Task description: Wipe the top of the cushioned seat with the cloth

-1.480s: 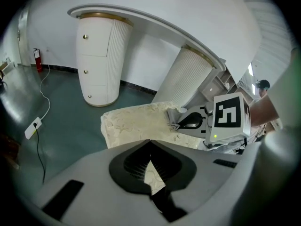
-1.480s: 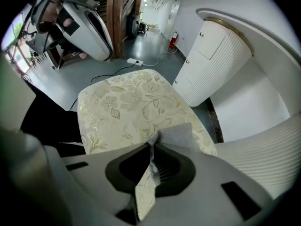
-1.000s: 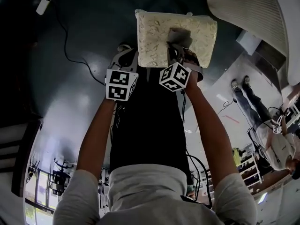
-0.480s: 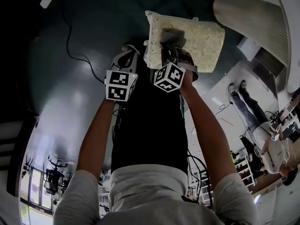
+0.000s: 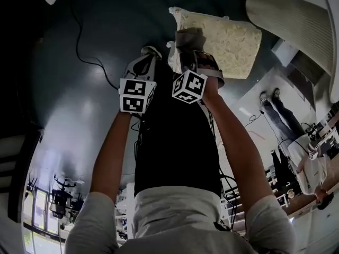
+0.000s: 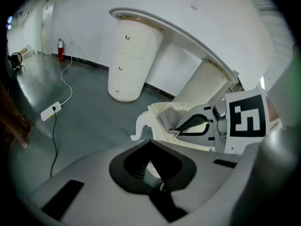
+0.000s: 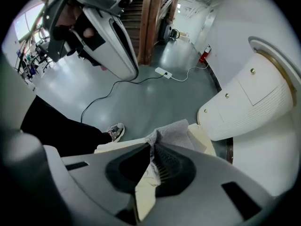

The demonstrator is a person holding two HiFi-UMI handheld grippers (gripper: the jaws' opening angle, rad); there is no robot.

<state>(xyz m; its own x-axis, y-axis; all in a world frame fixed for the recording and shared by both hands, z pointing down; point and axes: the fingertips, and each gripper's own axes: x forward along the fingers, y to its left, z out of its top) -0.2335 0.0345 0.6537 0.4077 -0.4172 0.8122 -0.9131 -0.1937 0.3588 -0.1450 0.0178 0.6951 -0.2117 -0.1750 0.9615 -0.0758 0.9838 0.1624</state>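
The cream cushioned seat [image 5: 228,38] lies on the dark floor at the top of the head view. A grey cloth [image 5: 188,37] rests on its left part, near the edge. My right gripper [image 5: 188,56] is shut on this cloth and presses it onto the seat. In the right gripper view the cloth [image 7: 172,132] bunches out of the right gripper [image 7: 153,146], over the seat [image 7: 203,140]. My left gripper [image 5: 148,53] hovers beside the seat's left edge, shut and holding nothing. The left gripper view looks past the left gripper [image 6: 149,142] to the seat [image 6: 160,113] and cloth [image 6: 170,119].
A white ribbed curved unit [image 5: 286,15] stands right behind the seat. A power strip [image 6: 51,111] and its cable [image 5: 87,46] lie on the floor to the left. A person [image 5: 296,147] stands at the right. A white rounded cabinet [image 6: 131,60] stands by the wall.
My right gripper has dragged the cloth from the middle of the seat top toward its left edge. The left gripper has stayed beside the seat.
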